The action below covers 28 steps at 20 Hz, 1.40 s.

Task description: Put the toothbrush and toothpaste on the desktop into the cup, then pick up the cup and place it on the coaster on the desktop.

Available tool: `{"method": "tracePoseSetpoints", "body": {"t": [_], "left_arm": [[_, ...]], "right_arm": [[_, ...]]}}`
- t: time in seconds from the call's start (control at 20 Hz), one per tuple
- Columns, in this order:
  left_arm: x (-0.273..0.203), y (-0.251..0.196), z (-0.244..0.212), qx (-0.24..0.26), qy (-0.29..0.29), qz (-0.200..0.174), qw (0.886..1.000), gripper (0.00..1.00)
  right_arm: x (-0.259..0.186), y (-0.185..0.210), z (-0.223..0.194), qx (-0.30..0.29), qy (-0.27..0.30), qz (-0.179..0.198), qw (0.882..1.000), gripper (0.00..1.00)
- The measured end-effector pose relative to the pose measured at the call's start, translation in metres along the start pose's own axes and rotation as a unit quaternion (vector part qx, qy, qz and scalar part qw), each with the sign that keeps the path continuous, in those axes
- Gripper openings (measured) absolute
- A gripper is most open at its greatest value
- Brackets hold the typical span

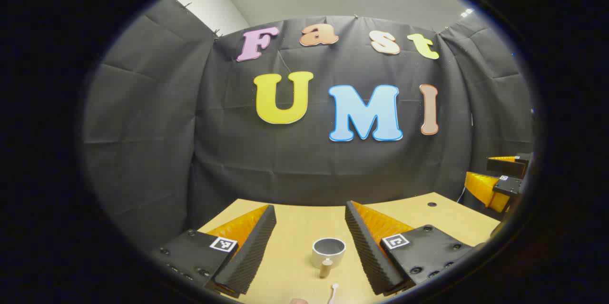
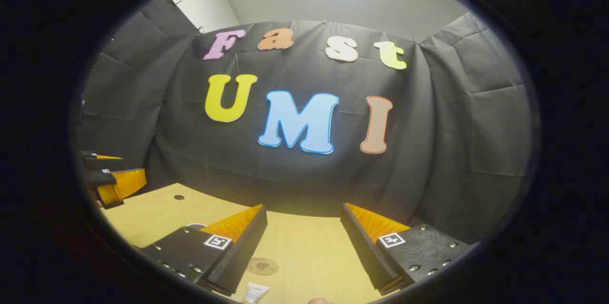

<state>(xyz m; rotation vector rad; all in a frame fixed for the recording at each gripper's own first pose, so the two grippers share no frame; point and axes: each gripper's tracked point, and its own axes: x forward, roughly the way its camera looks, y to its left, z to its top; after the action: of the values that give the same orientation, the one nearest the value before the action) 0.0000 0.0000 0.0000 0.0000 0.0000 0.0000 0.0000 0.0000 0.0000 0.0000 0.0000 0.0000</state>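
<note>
- The left gripper hangs above the desktop with its 2 fingers wide apart and nothing between them.
- In the left gripper view the cup stands upright on the desktop, between the 2 fingers but farther off, and it looks empty.
- Just in front of the cup lies a thin light object with a small round end; I think it is the toothbrush, but the picture cuts it at the lower edge, so I am not sure.
- The right gripper also has its fingers spread apart and holds nothing.
- In the right gripper view the coaster lies flat on the desktop near the gripper's left finger, and the toothpaste lies just below it at the edge of the view.
- In my judgement the task is at its start: nothing is in the cup, and the cup is not on the coaster.
- To do the first step well, each gripper should tilt down so that its object comes to the middle between the fingers, then go down slowly.
- The fingers should close across the narrow side of the object, near its middle, so that it does not turn when lifted.
</note>
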Motion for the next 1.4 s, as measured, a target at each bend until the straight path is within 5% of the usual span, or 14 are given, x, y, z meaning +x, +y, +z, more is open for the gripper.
{"method": "tracePoseSetpoints", "body": {"t": [0.15, 0.2, 0.25, 1.0, 1.25, 1.4], "left_arm": [[0.0, 0.0, 0.0, -0.001, 0.001, 0.001, 1.0, 1.0], [-0.001, 0.0, 0.0, -0.001, 0.0, 0.001, 1.0, 0.87], [-0.001, 0.001, 0.001, 0.0, -0.001, 0.001, 1.0, 1.0], [-0.004, 0.001, -0.002, 0.004, 0.002, -0.002, 1.0, 1.0], [0.002, -0.007, -0.037, 0.007, 0.057, -0.018, 0.998, 0.95], [0.004, -0.015, -0.057, 0.011, 0.094, -0.031, 0.995, 1.0]], "right_arm": [[0.001, -0.002, -0.001, 0.005, 0.005, -0.002, 1.0, 0.96], [0.001, -0.002, -0.002, 0.008, 0.006, -0.003, 1.0, 0.96], [0.001, -0.002, -0.002, 0.009, 0.005, -0.003, 1.0, 0.96], [-0.003, -0.001, -0.009, 0.029, 0.027, -0.002, 0.999, 0.96], [-0.003, 0.009, -0.041, 0.05, 0.098, 0.012, 0.994, 0.96], [-0.005, 0.021, -0.072, 0.104, 0.176, 0.028, 0.979, 0.96]]}}
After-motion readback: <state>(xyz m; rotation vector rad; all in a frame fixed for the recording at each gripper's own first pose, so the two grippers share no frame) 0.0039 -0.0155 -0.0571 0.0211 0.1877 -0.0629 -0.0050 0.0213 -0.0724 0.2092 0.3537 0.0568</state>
